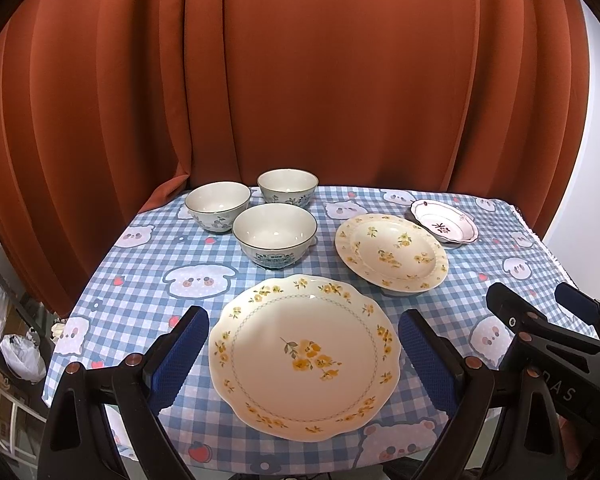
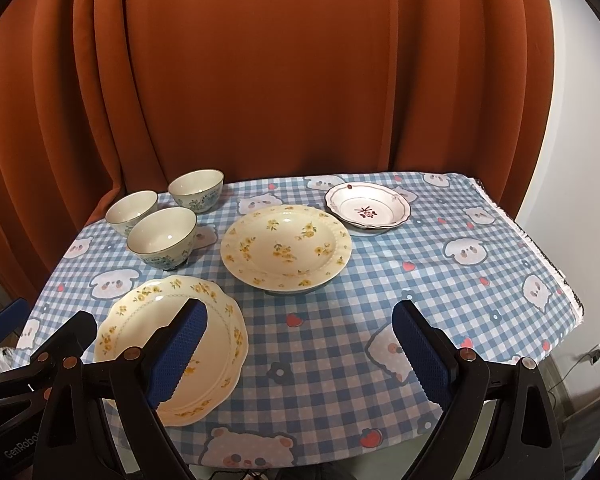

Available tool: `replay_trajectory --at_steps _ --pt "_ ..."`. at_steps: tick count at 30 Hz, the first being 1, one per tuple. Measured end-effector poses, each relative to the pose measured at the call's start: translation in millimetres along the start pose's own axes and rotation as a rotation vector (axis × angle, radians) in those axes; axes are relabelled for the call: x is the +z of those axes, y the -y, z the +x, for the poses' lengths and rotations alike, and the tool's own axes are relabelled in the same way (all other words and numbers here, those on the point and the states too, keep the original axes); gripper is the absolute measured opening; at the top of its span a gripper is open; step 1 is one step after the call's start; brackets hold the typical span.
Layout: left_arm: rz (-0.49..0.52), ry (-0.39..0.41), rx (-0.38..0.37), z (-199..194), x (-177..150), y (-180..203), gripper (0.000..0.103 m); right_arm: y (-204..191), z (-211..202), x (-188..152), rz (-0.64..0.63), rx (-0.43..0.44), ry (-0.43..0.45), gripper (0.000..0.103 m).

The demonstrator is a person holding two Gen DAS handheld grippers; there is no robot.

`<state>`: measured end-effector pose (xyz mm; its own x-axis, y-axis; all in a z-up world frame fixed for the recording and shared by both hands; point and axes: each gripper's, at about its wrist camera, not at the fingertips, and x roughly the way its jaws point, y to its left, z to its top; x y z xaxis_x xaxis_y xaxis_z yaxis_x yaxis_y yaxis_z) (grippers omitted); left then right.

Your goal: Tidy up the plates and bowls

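A large flat plate with yellow flowers (image 1: 305, 354) lies at the table's near edge, between the fingers of my open left gripper (image 1: 303, 354); it also shows in the right wrist view (image 2: 140, 320). A deep yellow-flowered plate (image 1: 392, 251) (image 2: 286, 246) sits behind it. A small white dish with a dark red motif (image 1: 444, 221) (image 2: 367, 204) is at the back right. Three blue-patterned bowls (image 1: 275, 234) (image 2: 162, 236) cluster at the back left. My right gripper (image 2: 300, 354) is open and empty above bare cloth; it shows at the right of the left wrist view (image 1: 540, 308).
The table carries a blue checked cloth with cartoon animals (image 2: 440, 280). An orange curtain (image 1: 300, 80) hangs close behind it. A white wall (image 2: 572, 160) stands at the right. Bags and clutter (image 1: 16, 352) lie on the floor at the left.
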<state>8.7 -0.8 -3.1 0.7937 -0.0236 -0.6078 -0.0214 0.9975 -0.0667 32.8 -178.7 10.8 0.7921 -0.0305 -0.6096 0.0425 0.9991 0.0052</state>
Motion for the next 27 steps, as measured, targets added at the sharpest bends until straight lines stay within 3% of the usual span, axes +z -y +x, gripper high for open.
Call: replay_trajectory --at_steps 15,27 --pt "-0.007 -0.008 0.016 2 -6 12 0.095 9 3 -1 -0.005 0.006 -0.011 0.096" --pt "-0.019 -0.080 0.088 27 -1 11 0.090 7 33 1 -0.013 0.057 -0.085 0.094"
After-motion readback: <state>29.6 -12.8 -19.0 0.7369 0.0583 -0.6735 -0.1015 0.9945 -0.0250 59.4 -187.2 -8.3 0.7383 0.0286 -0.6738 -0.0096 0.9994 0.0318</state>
